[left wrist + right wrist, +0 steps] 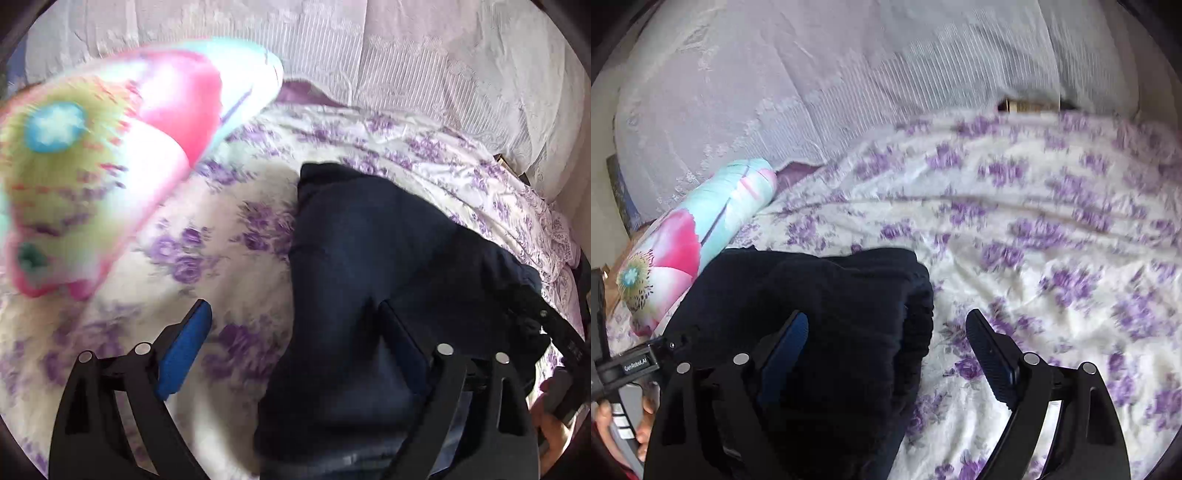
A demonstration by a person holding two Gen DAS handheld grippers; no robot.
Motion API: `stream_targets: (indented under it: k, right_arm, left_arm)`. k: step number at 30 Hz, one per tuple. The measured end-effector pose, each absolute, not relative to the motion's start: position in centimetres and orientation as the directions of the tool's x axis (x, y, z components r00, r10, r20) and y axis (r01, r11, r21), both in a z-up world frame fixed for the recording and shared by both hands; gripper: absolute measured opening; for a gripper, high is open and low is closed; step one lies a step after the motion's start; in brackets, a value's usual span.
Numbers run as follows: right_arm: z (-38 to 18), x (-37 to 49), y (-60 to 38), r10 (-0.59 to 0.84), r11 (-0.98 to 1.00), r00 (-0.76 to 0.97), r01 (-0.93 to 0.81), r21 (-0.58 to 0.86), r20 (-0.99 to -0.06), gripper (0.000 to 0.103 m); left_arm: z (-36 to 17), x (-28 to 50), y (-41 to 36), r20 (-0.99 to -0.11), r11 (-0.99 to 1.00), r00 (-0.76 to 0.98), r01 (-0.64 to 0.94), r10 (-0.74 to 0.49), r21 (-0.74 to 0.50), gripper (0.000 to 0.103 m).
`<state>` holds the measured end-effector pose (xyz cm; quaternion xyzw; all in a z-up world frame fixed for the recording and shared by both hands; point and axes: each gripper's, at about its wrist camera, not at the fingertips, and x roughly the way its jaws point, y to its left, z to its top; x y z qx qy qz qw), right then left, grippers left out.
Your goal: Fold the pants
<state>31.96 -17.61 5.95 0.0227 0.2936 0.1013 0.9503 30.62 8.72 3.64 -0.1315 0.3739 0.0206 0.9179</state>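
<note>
Dark navy pants [369, 266] lie folded in a compact bundle on a white bedsheet with purple flowers [229, 236]. My left gripper [295, 325] is open, its blue-padded fingers spread over the bundle's left edge, holding nothing. In the right wrist view the pants [820, 314] lie at lower left with a ribbed edge on their right side. My right gripper [886, 332] is open, its left finger over the pants and its right finger over the sheet [1034, 258].
A bright flower-print pillow [110, 155] lies left of the pants and also shows in the right wrist view [701, 240]. A pale lace-patterned curtain [812, 74] hangs behind the bed. The other gripper's handle and a hand [624, 369] show at the left edge.
</note>
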Motion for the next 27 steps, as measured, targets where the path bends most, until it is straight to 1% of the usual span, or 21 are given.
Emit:
stream_targets:
  k: [1, 2, 3, 4, 5, 6, 7, 8, 9, 10, 11, 12, 13, 15, 18, 20, 22, 23, 25, 27]
  right_arm:
    - [6.6, 30.8, -17.1, 0.174, 0.983, 0.837, -0.176, 0.045, -0.518, 0.094]
    - [7.1, 29.6, -16.4, 0.12, 0.989, 0.863, -0.149, -0.02, -0.49, 0.1]
    - [6.9, 29.0, -16.0, 0.064, 0.991, 0.867, -0.114, -0.072, -0.494, 0.1]
    - [6.0, 29.5, -15.7, 0.016, 0.99, 0.837, -0.092, -0.111, -0.547, 0.1]
    - [3.9, 30.9, -15.2, -0.019, 0.984, 0.751, -0.104, -0.148, -0.66, 0.099]
    - [2.5, 31.9, -15.4, 0.001, 0.985, 0.678, -0.127, -0.115, -0.735, 0.099]
    - [3.0, 31.8, -16.8, 0.051, 0.994, 0.678, -0.103, -0.026, -0.733, 0.099]
    - [3.8, 31.2, -17.9, 0.073, 0.997, 0.679, -0.064, 0.04, -0.73, 0.099]
    - [4.6, 30.1, -18.7, 0.098, 0.994, 0.688, -0.036, 0.102, -0.719, 0.099]
    - [5.3, 28.4, -19.3, 0.132, 0.987, 0.718, -0.034, 0.155, -0.683, 0.099]
    - [5.8, 26.5, -19.7, 0.16, 0.981, 0.751, -0.049, 0.188, -0.64, 0.099]
    - [6.0, 24.9, -19.5, 0.173, 0.979, 0.772, -0.065, 0.195, -0.611, 0.099]
    - [6.0, 23.5, -19.0, 0.179, 0.979, 0.785, -0.083, 0.185, -0.593, 0.099]
    - [5.7, 20.9, -17.9, 0.19, 0.981, 0.798, -0.125, 0.151, -0.572, 0.099]
    - [6.0, 16.6, -16.2, 0.2, 0.979, 0.805, -0.179, 0.092, -0.559, 0.099]
    - [6.7, 14.0, -15.9, 0.191, 0.98, 0.837, -0.188, 0.059, -0.513, 0.099]
    - [7.1, 11.4, -16.0, 0.165, 0.984, 0.869, -0.177, 0.018, -0.467, 0.099]
    - [7.2, 10.4, -15.9, 0.148, 0.986, 0.881, -0.169, -0.008, -0.449, 0.099]
    - [7.4, 8.9, -15.5, 0.12, 0.986, 0.893, -0.159, -0.054, -0.433, 0.099]
    - [7.4, 8.6, -15.0, 0.113, 0.983, 0.897, -0.164, -0.085, -0.428, 0.1]
  left_arm:
    - [4.2, 29.6, 8.2, -0.67, 0.973, 0.742, -0.123, -0.039, -0.193, 0.087]
    - [4.9, 28.4, 7.5, -0.653, 0.983, 0.757, -0.122, 0.005, -0.135, 0.088]
    - [5.0, 28.0, 6.6, -0.656, 0.989, 0.753, -0.134, 0.058, -0.067, 0.089]
    - [4.4, 28.0, 5.3, -0.681, 0.992, 0.725, -0.127, 0.104, 0.016, 0.094]
    - [3.4, 28.6, 4.6, -0.719, 0.993, 0.685, -0.095, 0.114, 0.066, 0.098]
    - [2.1, 29.0, 4.2, -0.746, 0.992, 0.654, -0.085, 0.126, 0.093, 0.098]
    - [1.6, 28.9, 4.7, -0.749, 0.992, 0.652, -0.104, 0.118, 0.065, 0.099]
    - [2.0, 28.5, 5.9, -0.764, 0.992, 0.643, -0.127, 0.062, -0.027, 0.099]
    - [2.4, 27.8, 7.0, -0.774, 0.981, 0.633, -0.153, 0.004, -0.12, 0.098]
    - [2.7, 26.6, 7.7, -0.759, 0.967, 0.65, -0.165, -0.041, -0.194, 0.097]
    - [3.1, 24.9, 8.0, -0.726, 0.957, 0.685, -0.166, -0.061, -0.237, 0.097]
    - [3.5, 23.2, 7.8, -0.705, 0.96, 0.708, -0.175, -0.031, -0.217, 0.097]
    - [4.3, 21.4, 7.2, -0.685, 0.97, 0.728, -0.184, 0.024, -0.162, 0.097]
    - [5.3, 18.5, 5.9, -0.633, 0.98, 0.771, -0.174, 0.073, -0.098, 0.097]
    - [6.7, 14.1, 4.0, -0.55, 0.991, 0.832, -0.125, 0.073, -0.056, 0.098]
    - [7.2, 11.3, 3.5, -0.512, 0.992, 0.855, -0.12, 0.084, -0.038, 0.098]
    - [7.1, 9.6, 3.7, -0.508, 0.991, 0.857, -0.128, 0.089, -0.043, 0.098]
    - [6.9, 8.8, 3.9, -0.521, 0.989, 0.848, -0.141, 0.097, -0.046, 0.098]
    - [6.5, 8.1, 4.1, -0.547, 0.987, 0.832, -0.147, 0.092, -0.058, 0.098]
    - [6.4, 8.3, 4.1, -0.551, 0.988, 0.83, -0.144, 0.087, -0.061, 0.098]
